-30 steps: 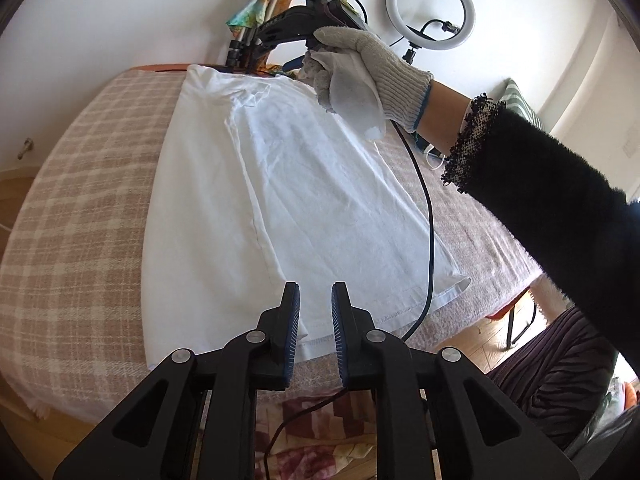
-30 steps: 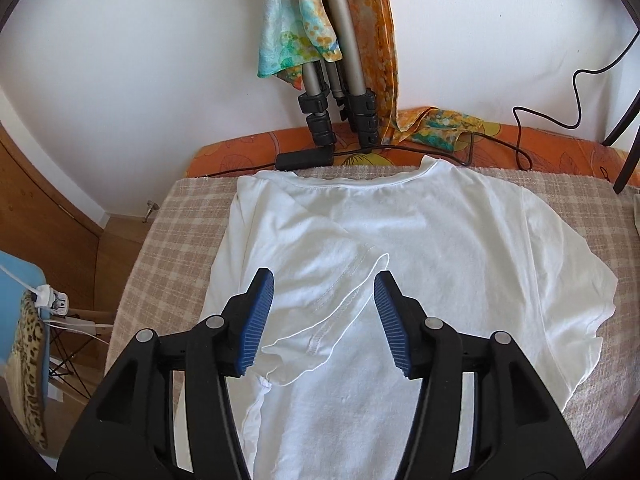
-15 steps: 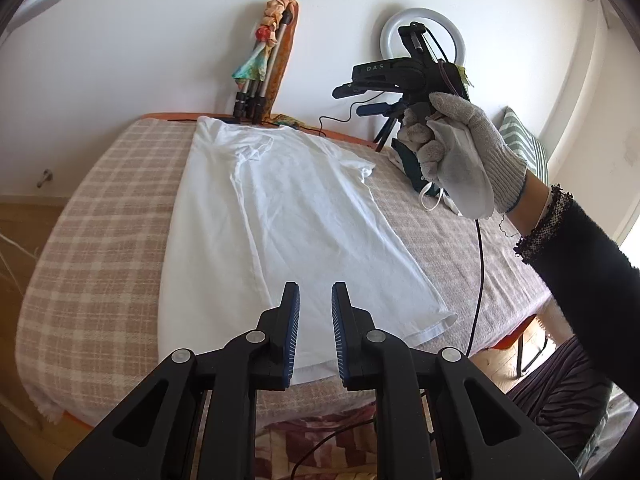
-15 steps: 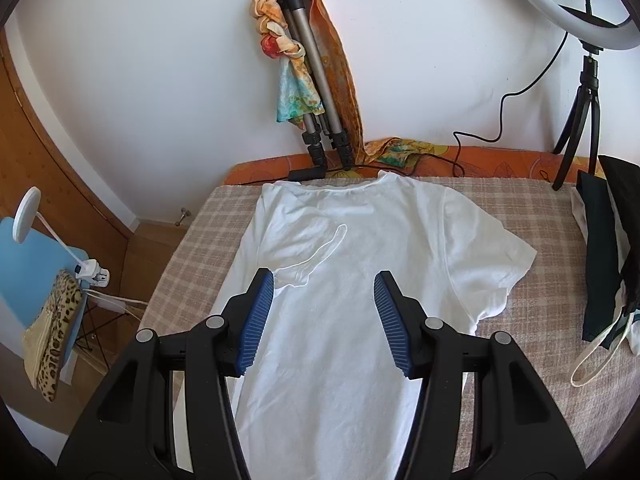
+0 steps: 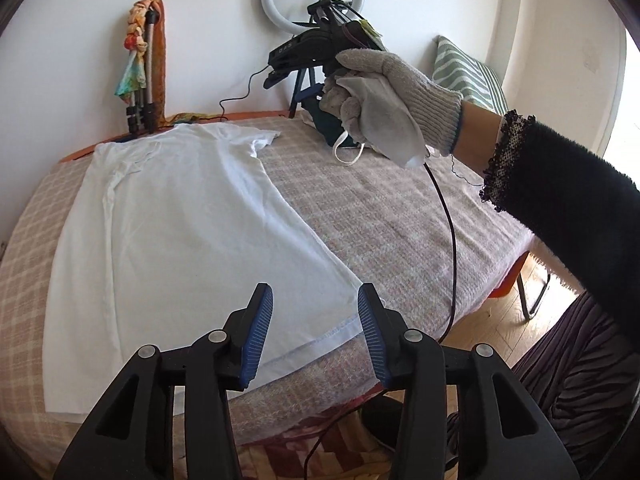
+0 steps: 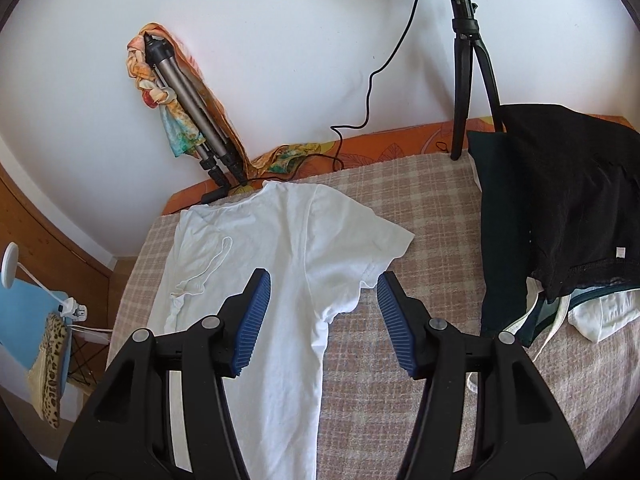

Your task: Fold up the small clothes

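Observation:
A white T-shirt (image 5: 180, 216) lies flat on the checked blanket (image 5: 380, 216), its left sleeve folded in over the chest (image 6: 208, 264). My left gripper (image 5: 315, 292) hovers over the hem's right corner; its jaws are opening and nothing is between them. My right gripper (image 6: 324, 276) stands open above the shirt's spread right sleeve (image 6: 372, 240), holding nothing. In the left wrist view a gloved hand (image 5: 384, 96) holds that right gripper (image 5: 276, 66) high over the blanket, to the right of the shirt.
A pile of dark and white clothes (image 6: 560, 200) lies at the blanket's right. A ring light on a tripod (image 6: 464, 60) and a folded tripod wrapped in a scarf (image 6: 180, 120) stand at the wall. A black cable (image 5: 448, 220) hangs from the right gripper.
Both grippers moved right, away from the shirt's middle. The left jaws went from nearly shut to apart. The gloved hand drew the right gripper back from the collar toward the right side.

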{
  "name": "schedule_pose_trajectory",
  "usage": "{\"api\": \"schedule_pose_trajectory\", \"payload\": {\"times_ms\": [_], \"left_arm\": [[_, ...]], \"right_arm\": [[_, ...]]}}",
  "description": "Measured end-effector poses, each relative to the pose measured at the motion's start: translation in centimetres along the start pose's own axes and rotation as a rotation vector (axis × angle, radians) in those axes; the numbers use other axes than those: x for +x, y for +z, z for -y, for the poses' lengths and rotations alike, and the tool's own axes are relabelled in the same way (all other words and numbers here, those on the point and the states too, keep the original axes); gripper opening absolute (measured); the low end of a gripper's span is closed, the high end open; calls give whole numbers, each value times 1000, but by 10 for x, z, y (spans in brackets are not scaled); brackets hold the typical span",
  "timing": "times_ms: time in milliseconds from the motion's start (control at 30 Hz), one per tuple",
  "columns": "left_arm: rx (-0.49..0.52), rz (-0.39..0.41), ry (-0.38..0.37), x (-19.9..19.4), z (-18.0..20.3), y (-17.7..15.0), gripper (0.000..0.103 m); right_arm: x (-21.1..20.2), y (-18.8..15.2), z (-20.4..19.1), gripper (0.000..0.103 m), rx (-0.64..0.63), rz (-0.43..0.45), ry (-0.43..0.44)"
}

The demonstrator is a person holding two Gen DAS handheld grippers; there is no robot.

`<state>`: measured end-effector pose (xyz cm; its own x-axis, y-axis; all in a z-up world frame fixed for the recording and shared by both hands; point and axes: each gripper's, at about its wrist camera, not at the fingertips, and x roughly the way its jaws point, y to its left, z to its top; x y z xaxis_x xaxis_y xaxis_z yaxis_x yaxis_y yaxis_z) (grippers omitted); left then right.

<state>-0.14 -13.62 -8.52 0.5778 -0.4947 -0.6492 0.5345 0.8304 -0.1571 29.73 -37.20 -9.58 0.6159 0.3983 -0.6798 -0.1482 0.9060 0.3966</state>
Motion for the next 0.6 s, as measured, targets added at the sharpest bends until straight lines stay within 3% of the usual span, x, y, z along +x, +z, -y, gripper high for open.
{"api": "schedule_pose_trajectory", "payload": {"times_ms": [400,600], "left_arm": [[79,-126,-38,63,36,-6,43],[105,-134,3,75,40,-7,43]], "right_arm": [[53,2,43,59,87,-56,47],[80,0,54,59,123,-85,62]]}}
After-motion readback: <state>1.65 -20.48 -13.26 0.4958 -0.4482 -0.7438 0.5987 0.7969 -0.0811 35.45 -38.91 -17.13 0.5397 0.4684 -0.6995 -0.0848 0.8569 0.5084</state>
